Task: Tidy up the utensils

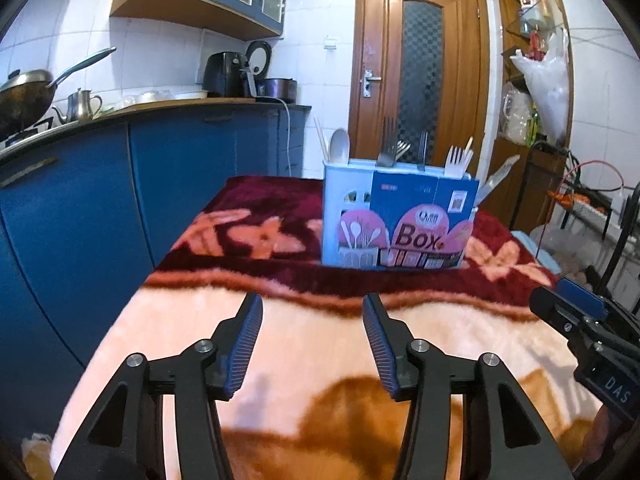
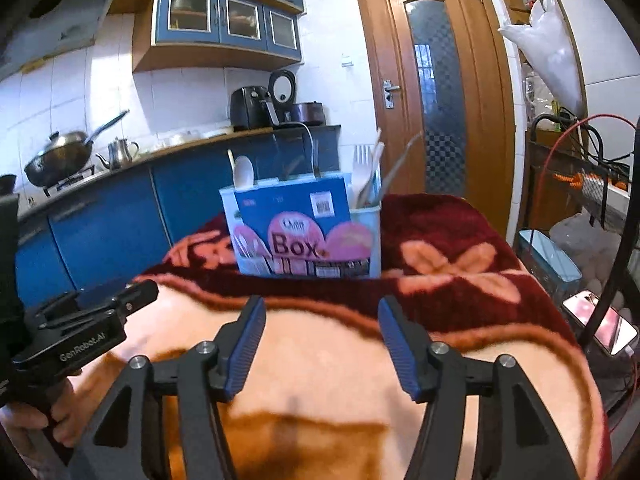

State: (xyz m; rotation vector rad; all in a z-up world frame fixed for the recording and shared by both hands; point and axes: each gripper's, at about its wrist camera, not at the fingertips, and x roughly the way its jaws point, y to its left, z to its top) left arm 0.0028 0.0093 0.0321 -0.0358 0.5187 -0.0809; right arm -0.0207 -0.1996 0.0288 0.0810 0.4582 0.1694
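A light blue utensil box point(image 1: 396, 220) with a "Box" label stands upright at the far side of the blanket-covered table point(image 1: 312, 344). Forks, a white spoon point(image 1: 339, 146), chopsticks and a knife stick up out of it. My left gripper point(image 1: 313, 304) hovers over the pink part of the blanket, well short of the box, open with nothing between its fingers. In the right wrist view the same box point(image 2: 308, 232) stands ahead of my right gripper point(image 2: 322, 306), which is also open and empty. Each gripper shows at the edge of the other's view.
Blue kitchen cabinets point(image 1: 120, 184) run along the left, with a wok point(image 1: 24, 96), a kettle and an air fryer on the counter. A wooden door point(image 1: 420, 72) stands behind the table. Shelves, cables and a phone point(image 2: 600, 324) crowd the right side.
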